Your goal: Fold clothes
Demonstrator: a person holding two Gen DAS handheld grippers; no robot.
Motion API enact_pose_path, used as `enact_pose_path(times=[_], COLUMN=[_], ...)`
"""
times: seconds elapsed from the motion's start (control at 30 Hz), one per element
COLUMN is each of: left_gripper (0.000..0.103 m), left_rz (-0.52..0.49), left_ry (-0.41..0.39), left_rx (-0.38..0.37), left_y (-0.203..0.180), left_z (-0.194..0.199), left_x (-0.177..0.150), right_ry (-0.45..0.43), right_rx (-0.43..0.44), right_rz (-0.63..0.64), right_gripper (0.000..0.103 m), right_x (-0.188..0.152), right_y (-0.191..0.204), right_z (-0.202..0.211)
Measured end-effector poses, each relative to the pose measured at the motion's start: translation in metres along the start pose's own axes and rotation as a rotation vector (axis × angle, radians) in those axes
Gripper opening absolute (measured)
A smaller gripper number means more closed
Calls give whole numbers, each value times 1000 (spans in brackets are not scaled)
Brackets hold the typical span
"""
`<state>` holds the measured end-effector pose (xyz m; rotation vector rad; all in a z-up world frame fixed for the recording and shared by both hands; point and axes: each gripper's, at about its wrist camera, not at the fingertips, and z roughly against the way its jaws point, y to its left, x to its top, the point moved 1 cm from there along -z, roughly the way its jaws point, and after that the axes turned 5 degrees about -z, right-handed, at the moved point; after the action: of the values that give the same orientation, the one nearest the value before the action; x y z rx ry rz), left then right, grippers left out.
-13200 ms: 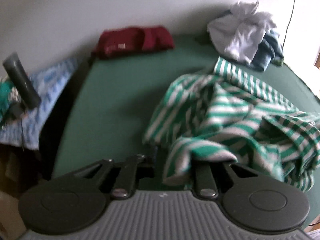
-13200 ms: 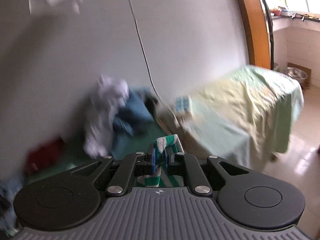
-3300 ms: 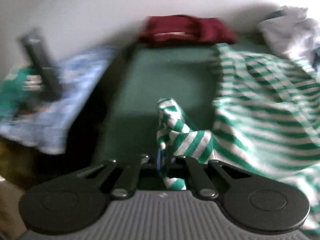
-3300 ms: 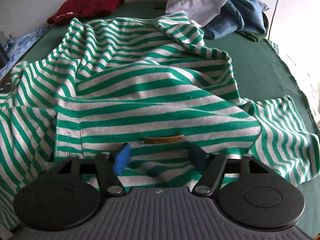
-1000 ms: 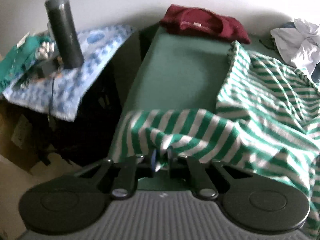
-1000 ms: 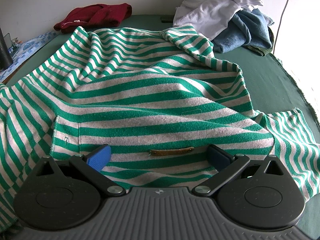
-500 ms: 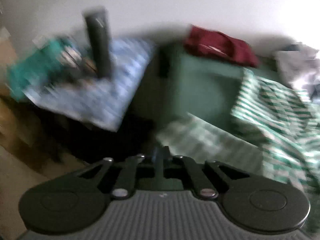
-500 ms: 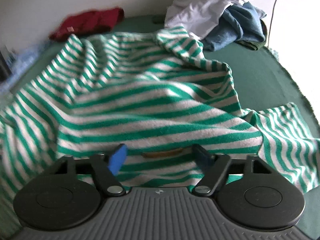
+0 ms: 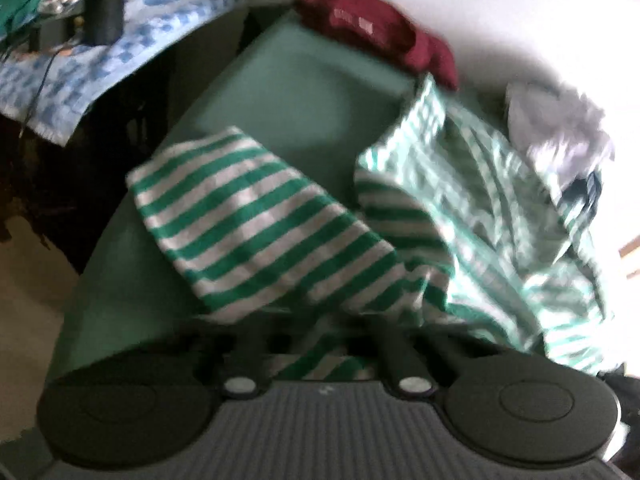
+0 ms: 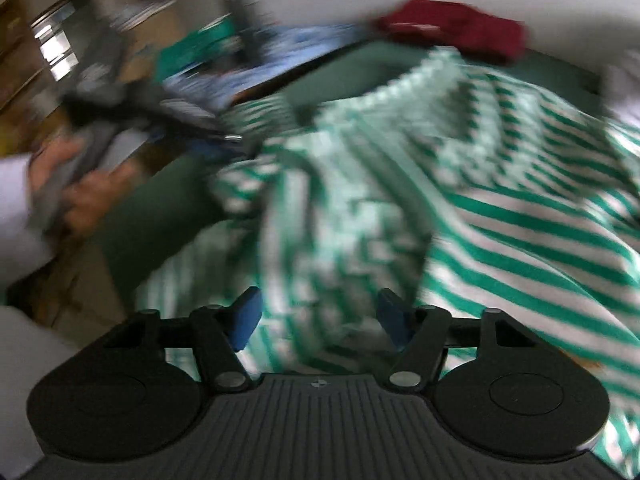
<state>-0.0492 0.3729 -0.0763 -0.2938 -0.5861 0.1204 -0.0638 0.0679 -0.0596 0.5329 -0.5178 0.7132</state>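
A green-and-white striped shirt lies crumpled on the green table cover. One of its sleeves lies flat toward me and drapes over the tips of my left gripper, which is shut. Striped cloth shows between its finger links, so it appears pinched. In the blurred right wrist view, a hand holds that left gripper at the shirt's left edge. My right gripper hovers over bunched striped cloth. Its jaws are closing, and the blue pads stand apart from the fabric.
A maroon garment lies at the far edge by the wall, and a white clothes pile sits at the far right. To the left, beyond a dark gap, a side table with a blue patterned cloth carries a dark cylinder.
The left gripper swung and tilted, and the sleeve that stretched across its front now lies over its fingers. The right gripper turned left toward the other hand, and its jaws narrowed.
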Motion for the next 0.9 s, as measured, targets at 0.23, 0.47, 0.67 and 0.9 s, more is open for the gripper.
enact_pose_path(times=[0.23, 0.47, 0.67, 0.9], left_gripper=[0, 2, 4, 31], left_rz=[-132, -248, -238, -295], left_ry=[69, 161, 4, -62], left_rx=[119, 230, 335, 280], left_y=[-6, -12, 1, -60], left_z=[23, 49, 76, 14], left_x=[-18, -52, -6, 20], right_ry=[68, 282, 110, -116], right_rx=[81, 295, 159, -422], right_rz=[16, -81, -173, -534], right_gripper=[31, 3, 47, 57], right_x=[19, 12, 12, -6], right_y=[11, 5, -42, -173], right_z=[-46, -53, -1, 72])
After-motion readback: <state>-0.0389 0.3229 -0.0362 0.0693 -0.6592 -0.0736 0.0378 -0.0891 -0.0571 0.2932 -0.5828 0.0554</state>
